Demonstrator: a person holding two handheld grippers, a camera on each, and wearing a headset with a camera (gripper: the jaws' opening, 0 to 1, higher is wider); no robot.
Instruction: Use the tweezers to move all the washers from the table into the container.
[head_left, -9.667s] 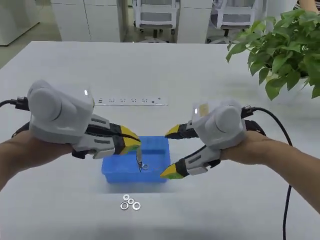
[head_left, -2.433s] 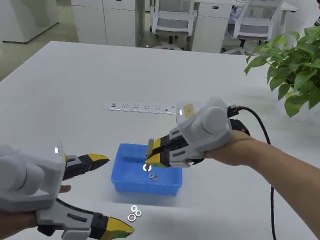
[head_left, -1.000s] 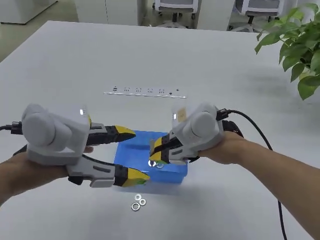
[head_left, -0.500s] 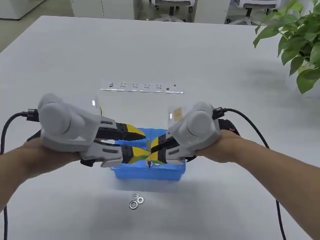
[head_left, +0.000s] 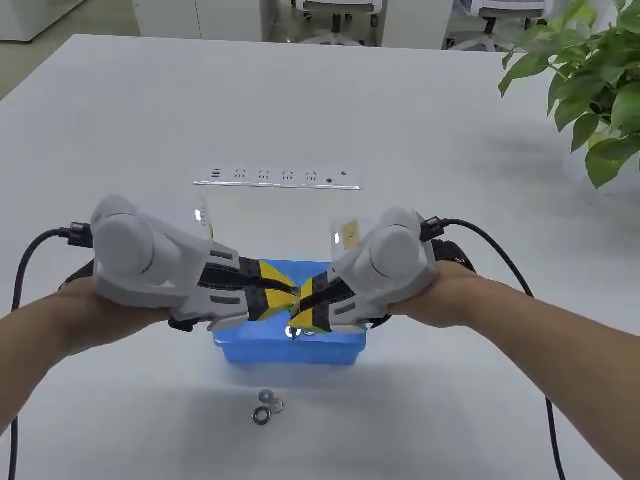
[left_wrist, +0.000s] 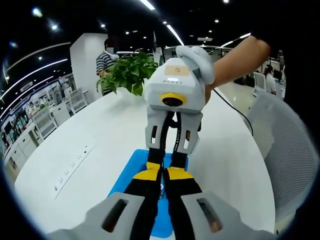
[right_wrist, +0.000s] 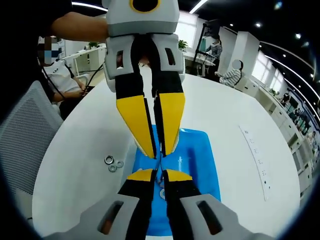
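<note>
Washers (head_left: 262, 408) lie in a small bunch on the white table (head_left: 120, 120), just in front of the blue container (head_left: 335, 345). They are small shiny metal rings. They look like three, but they are tiny in the head view. One shiny ring also seems to sit inside the container. Two grippers meet tip to tip over the container, the left gripper (head_left: 278, 290) and the right gripper (head_left: 305, 308), each held in one hand. One power strip (head_left: 275, 178) lies farther back on the table, and one green plant (head_left: 590, 90) stands at the far right.

In the left gripper view, the left gripper's (left_wrist: 163, 176) two jaws are almost together. The right gripper (left_wrist: 165, 161) points straight at it, and their yellow tips nearly touch above the container (left_wrist: 127, 175).

In the right gripper view, thin metal tweezers (right_wrist: 159, 162) run between both sets of tips. The right gripper's (right_wrist: 159, 175) jaws are narrow and pinch the tweezers. The left gripper's (right_wrist: 159, 150) jaws are narrow too, with the tweezers in the slit, but I cannot tell if they squeeze them. Three washers (right_wrist: 114, 162) sit touching each other on the table, just beside the container's (right_wrist: 200, 155) long wall.
</note>
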